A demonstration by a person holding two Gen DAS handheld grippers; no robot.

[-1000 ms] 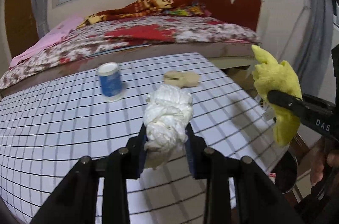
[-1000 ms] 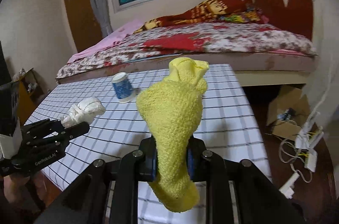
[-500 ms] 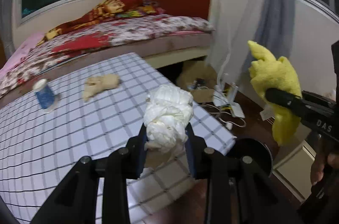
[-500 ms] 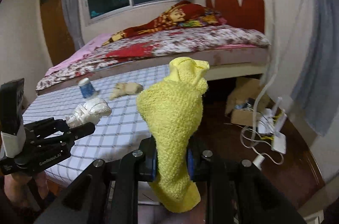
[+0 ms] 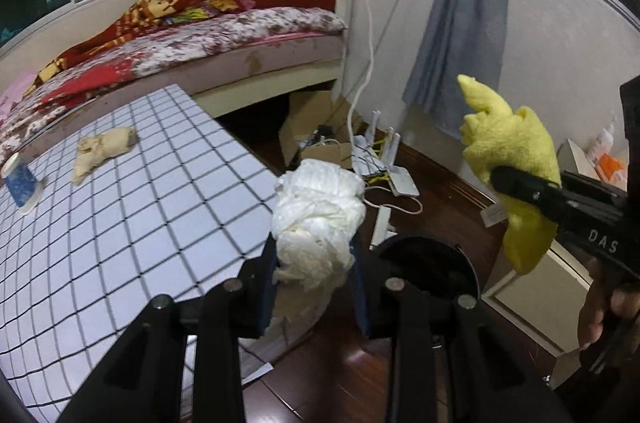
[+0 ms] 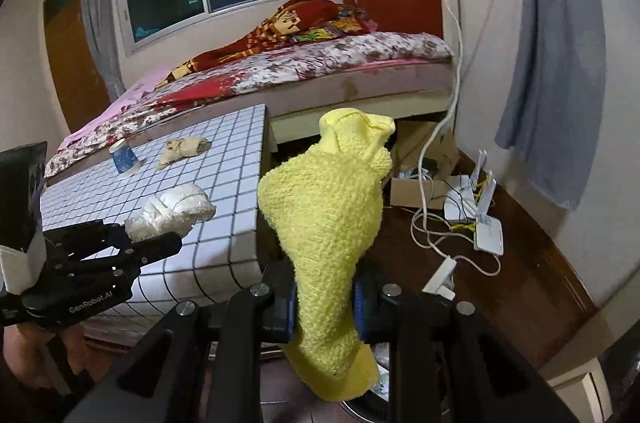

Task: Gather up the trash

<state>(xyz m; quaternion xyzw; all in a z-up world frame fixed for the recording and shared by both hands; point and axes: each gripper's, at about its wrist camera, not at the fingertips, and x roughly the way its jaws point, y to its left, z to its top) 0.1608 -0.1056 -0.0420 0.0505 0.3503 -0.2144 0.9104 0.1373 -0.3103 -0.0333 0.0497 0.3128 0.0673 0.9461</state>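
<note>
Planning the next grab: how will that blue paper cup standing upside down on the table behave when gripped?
The blue paper cup looks thin-walled, so it probably crushes under a hard squeeze. It seems light and may tip or skid on the checked tablecloth if nudged.

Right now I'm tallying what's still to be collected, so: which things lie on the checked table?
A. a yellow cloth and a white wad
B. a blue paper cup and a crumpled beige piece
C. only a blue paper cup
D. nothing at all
B: the blue paper cup and the crumpled beige piece lie on the checked table, while the white wad and yellow cloth are clamped in grippers.
</note>
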